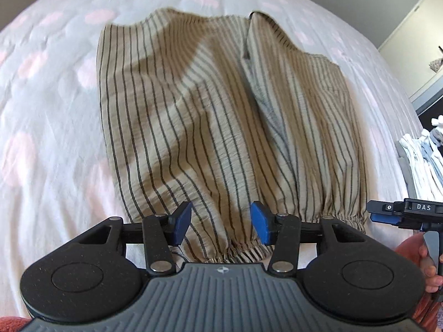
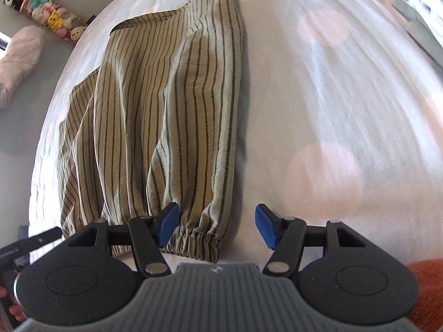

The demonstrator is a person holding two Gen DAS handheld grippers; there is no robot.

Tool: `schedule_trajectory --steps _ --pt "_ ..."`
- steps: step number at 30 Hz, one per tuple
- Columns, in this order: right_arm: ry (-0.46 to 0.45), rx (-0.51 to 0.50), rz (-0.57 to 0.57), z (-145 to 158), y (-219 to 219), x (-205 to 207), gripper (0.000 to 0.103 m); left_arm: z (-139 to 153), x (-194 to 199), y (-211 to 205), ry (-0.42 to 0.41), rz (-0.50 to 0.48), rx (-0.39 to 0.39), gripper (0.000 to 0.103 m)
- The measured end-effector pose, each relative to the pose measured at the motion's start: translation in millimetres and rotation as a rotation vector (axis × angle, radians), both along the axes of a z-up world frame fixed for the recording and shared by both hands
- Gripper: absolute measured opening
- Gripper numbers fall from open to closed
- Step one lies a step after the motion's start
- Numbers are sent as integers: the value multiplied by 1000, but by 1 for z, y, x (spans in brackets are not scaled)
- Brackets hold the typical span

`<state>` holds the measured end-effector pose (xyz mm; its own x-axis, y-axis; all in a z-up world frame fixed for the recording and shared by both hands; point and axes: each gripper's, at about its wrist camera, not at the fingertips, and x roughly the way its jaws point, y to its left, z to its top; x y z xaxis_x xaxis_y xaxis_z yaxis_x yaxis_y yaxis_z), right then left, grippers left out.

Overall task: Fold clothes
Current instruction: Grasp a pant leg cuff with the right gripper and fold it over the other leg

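A beige garment with dark thin stripes (image 1: 216,116) lies on the bed, its elastic waistband (image 1: 243,251) nearest me. My left gripper (image 1: 221,224) is open and hovers just above the waistband, its blue pads (image 1: 182,222) apart over the cloth. In the right wrist view the same garment (image 2: 155,105) stretches away, its waistband (image 2: 193,242) at the bottom. My right gripper (image 2: 216,228) is open over the garment's right waistband corner; the left pad (image 2: 166,224) is over the cloth, the right pad (image 2: 265,228) over bare sheet. The right gripper also shows at the edge of the left wrist view (image 1: 398,213).
The bed sheet (image 1: 55,96) is white with pale pink dots. A pile of white and grey clothes (image 1: 420,160) lies at the bed's right side. A row of plush toys (image 2: 47,16) and a white cushion (image 2: 19,58) sit beyond the bed's left edge.
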<state>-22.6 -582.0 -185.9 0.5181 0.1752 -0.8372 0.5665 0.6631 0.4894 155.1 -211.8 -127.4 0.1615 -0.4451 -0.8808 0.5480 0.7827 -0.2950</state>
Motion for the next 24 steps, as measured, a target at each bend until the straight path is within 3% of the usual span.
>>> schedule_trajectory --steps 4,6,10,12,13,15,18,24 --pt "22 72 14 -10 -1 6 63 -12 7 6 53 31 6 46" --pt "39 79 20 -12 1 7 56 -17 9 9 72 48 14 46" --pt "53 94 30 -15 2 9 53 -24 9 7 83 44 45 46" --pt "55 103 39 -17 2 10 35 -28 9 5 85 44 79 46" --pt "55 103 43 -17 3 10 32 -31 10 4 90 48 98 45" --pt "30 89 40 -14 3 6 20 -35 11 5 105 60 119 45" --pt "-22 75 32 -7 5 0 11 -36 11 10 111 78 124 43" --pt "-153 85 26 12 13 2 8 -31 7 16 87 83 103 43"
